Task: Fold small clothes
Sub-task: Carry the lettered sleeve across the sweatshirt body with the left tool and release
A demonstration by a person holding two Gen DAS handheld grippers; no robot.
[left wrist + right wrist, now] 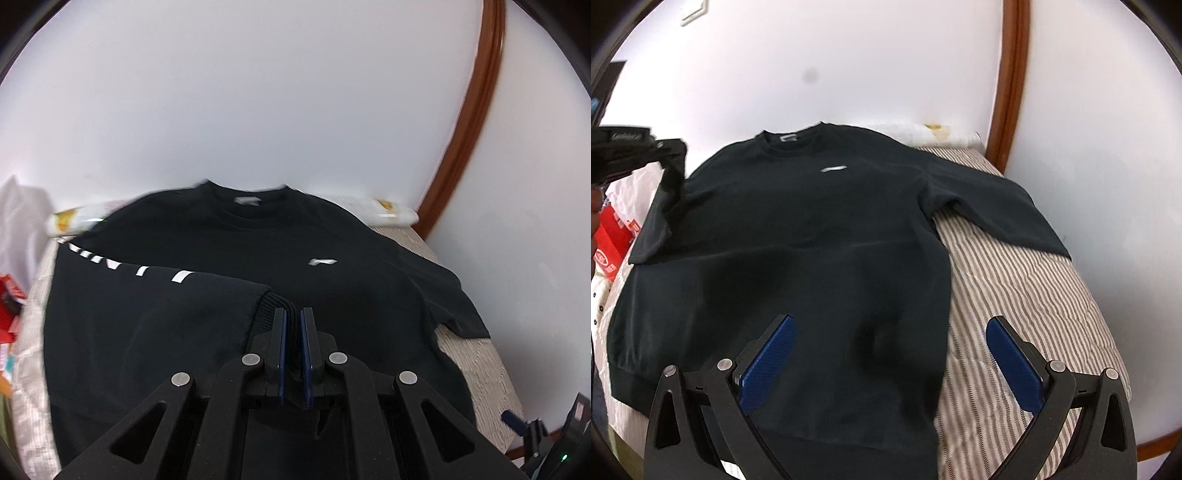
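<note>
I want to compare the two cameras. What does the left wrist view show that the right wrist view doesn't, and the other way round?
Only the left wrist view shows the left gripper shut on the ribbed cuff and white lettering along that sleeve. Only the right wrist view shows the right gripper open over the sweater's lower part, and the other sleeve lying flat on the striped cover. Both show the black sweater, its chest logo and the white wall.

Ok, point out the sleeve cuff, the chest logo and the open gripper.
sleeve cuff (271, 308), left wrist view, ribbed end
chest logo (833, 168), right wrist view, its middle
right gripper (892, 354), right wrist view, between its fingertips
</note>
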